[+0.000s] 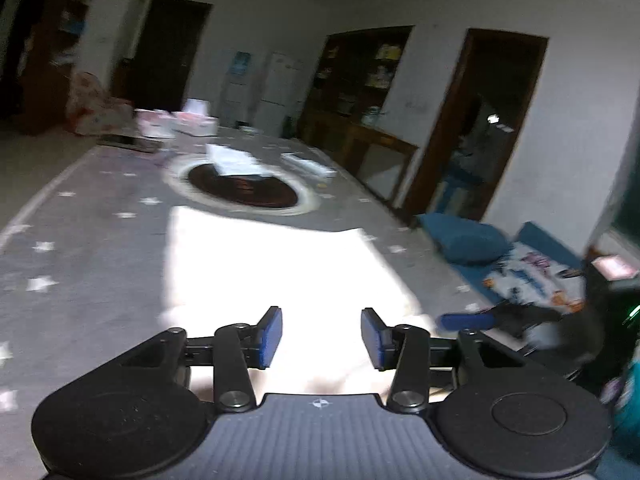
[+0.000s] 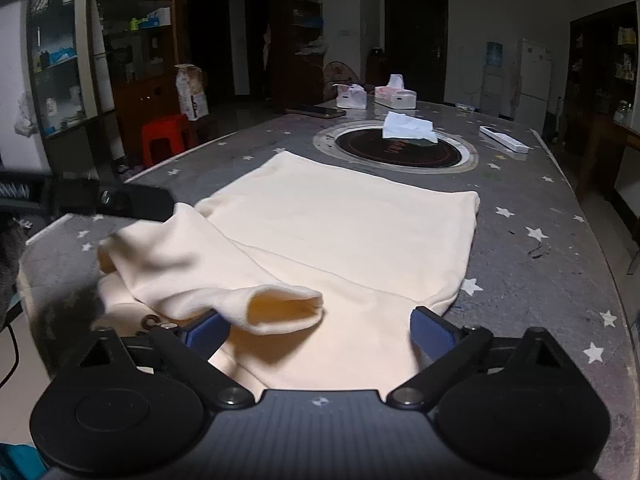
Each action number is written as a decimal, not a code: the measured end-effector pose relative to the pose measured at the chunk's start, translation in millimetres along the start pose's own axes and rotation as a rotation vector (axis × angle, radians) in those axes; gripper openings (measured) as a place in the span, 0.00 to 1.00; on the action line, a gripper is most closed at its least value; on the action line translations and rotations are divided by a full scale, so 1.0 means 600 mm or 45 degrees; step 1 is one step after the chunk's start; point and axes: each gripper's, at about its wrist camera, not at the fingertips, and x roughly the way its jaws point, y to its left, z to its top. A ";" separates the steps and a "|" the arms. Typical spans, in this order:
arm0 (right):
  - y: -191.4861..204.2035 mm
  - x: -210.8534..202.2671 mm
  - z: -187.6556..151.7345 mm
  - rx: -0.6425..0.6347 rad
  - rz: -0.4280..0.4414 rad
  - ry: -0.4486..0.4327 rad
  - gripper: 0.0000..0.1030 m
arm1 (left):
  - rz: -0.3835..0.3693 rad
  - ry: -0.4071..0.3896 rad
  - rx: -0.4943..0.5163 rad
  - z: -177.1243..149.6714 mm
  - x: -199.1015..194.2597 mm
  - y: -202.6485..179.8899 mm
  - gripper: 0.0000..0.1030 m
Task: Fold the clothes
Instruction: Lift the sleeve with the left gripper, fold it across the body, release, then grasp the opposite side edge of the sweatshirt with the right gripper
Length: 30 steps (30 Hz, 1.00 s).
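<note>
A cream top [image 2: 352, 232] lies flat on the grey star-patterned table [image 2: 532, 264]. One sleeve [image 2: 188, 256] is folded across its body, and the open cuff [image 2: 284, 308] lies near the front edge. My right gripper [image 2: 320, 330] is open wide, with the cuff lying loose between its blue pads [image 2: 430, 328]. A blurred dark finger [image 2: 136, 200] of the left gripper hangs by the sleeve's upper end. In the left wrist view the top [image 1: 280, 264] is washed out white. My left gripper [image 1: 322, 336] is open just above it, pads apart and pressing on nothing.
A round dark hotplate [image 2: 400, 148] is set into the table's middle with a tissue [image 2: 406, 126] on it. Behind it are two tissue boxes [image 2: 394, 96], a phone [image 2: 316, 111] and a white bar [image 2: 504, 139]. A red stool [image 2: 164, 136] stands left; blue cushions [image 1: 464, 240] lie right.
</note>
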 end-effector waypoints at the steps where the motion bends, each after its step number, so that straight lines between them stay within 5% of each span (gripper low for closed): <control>1: 0.001 0.000 0.002 0.004 0.014 0.003 0.89 | 0.037 0.004 -0.001 -0.005 -0.007 0.010 0.50; 6: 0.009 0.000 0.006 0.020 0.106 0.035 0.82 | 0.180 0.042 -0.036 -0.029 -0.039 0.058 0.56; 10: 0.004 -0.003 0.003 0.056 0.140 0.063 0.80 | 0.236 0.092 -0.043 -0.050 -0.047 0.082 0.57; 15: -0.009 0.008 0.001 0.152 0.149 0.093 0.65 | 0.271 0.127 0.013 -0.070 -0.045 0.085 0.57; 25: 0.006 0.036 0.004 0.145 0.112 0.102 0.23 | 0.295 0.111 0.083 -0.078 -0.035 0.081 0.54; 30: 0.002 0.023 0.009 0.156 0.075 0.057 0.04 | 0.294 0.105 0.101 -0.080 -0.027 0.077 0.42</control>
